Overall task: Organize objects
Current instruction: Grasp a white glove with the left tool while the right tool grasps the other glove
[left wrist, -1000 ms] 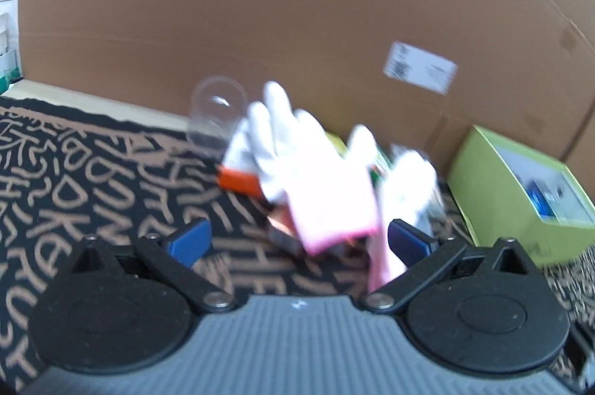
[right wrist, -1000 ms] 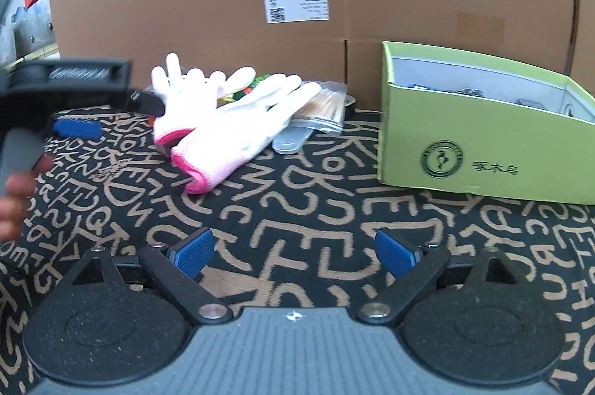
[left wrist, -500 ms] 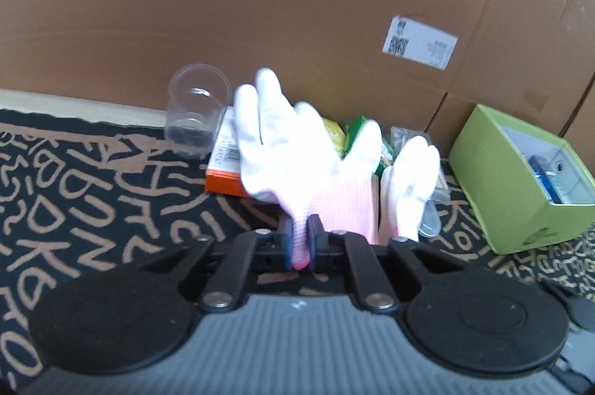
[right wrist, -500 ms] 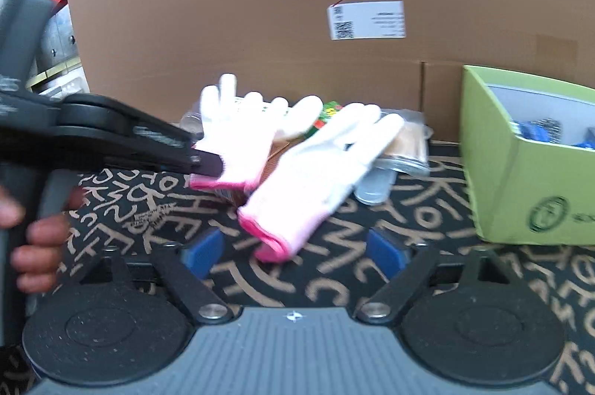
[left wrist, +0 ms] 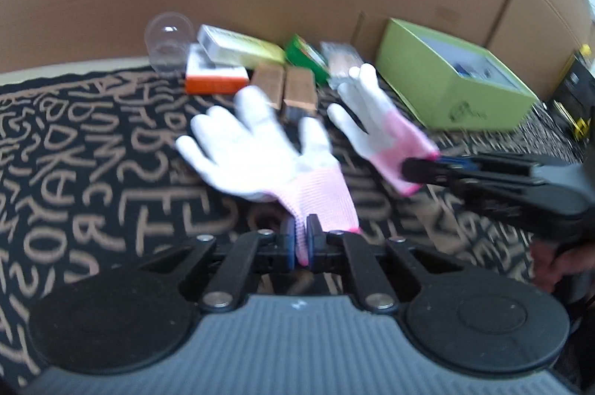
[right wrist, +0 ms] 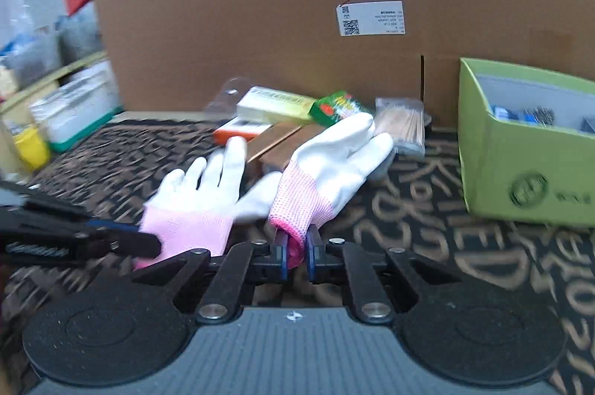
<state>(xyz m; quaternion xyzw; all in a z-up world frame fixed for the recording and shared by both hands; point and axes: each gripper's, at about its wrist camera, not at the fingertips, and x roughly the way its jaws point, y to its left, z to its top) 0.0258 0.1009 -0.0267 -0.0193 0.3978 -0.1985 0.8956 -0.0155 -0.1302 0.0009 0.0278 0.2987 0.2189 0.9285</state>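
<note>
Left tool (left wrist: 300,238) pinches the pink cuff of the left glove (left wrist: 256,157), white fingers fanned out ahead of it over the patterned surface (left wrist: 93,149). Right tool (right wrist: 295,251) is clamped on the cuff of the right glove (right wrist: 334,164), fingers pointing toward the small boxes (right wrist: 275,108) by the cardboard wall. Green box (right wrist: 528,149) sits far right, apart from both gloves.

Even indoor light, motion blur, fisheye-bent edges, dark corners.
</note>
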